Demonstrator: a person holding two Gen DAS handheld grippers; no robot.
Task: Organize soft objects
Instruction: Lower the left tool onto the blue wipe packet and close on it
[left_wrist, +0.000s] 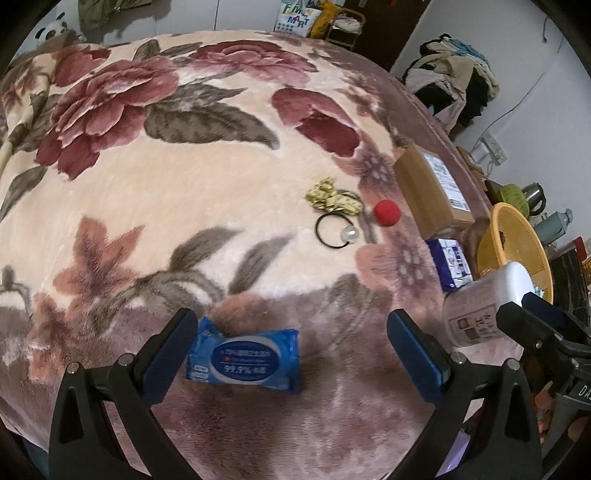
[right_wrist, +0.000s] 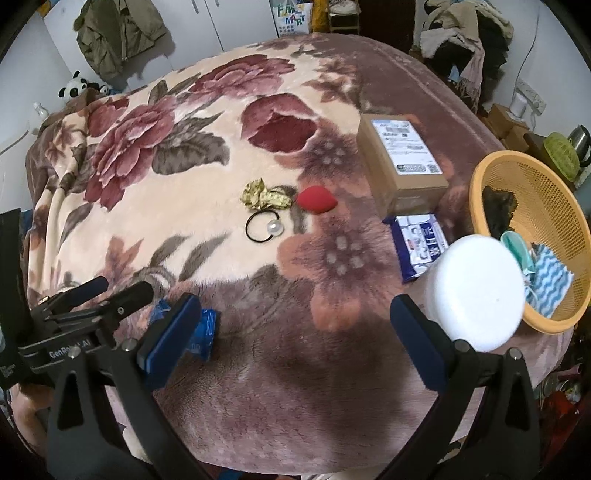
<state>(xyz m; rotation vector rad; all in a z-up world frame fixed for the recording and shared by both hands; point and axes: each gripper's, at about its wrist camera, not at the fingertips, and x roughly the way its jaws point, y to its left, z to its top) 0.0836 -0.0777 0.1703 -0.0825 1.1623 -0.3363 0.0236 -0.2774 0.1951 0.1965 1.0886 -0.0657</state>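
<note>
A blue wet-wipe pack (left_wrist: 243, 360) lies flat on the floral blanket (left_wrist: 184, 192), between the fingers of my open left gripper (left_wrist: 293, 347) and close to the left finger. Further out sit a gold scrunchie (left_wrist: 330, 195), a black hair tie with a pearl (left_wrist: 336, 230) and a red sponge (left_wrist: 386, 212). My right gripper (right_wrist: 295, 338) is open over bare blanket with nothing between its fingers. Its left finger hides part of the wipe pack (right_wrist: 207, 332). The orange basket (right_wrist: 480, 177) at the right holds a dark cloth (right_wrist: 498, 206) and a blue wavy cloth (right_wrist: 550, 284).
A white-lidded container (right_wrist: 476, 291) stands just beyond my right gripper's right finger, in front of the basket. A cardboard box (right_wrist: 402, 162) and a blue tissue pack (right_wrist: 421, 243) lie beside it. Clothes and a kettle crowd the room's right side. The blanket's front edge is near.
</note>
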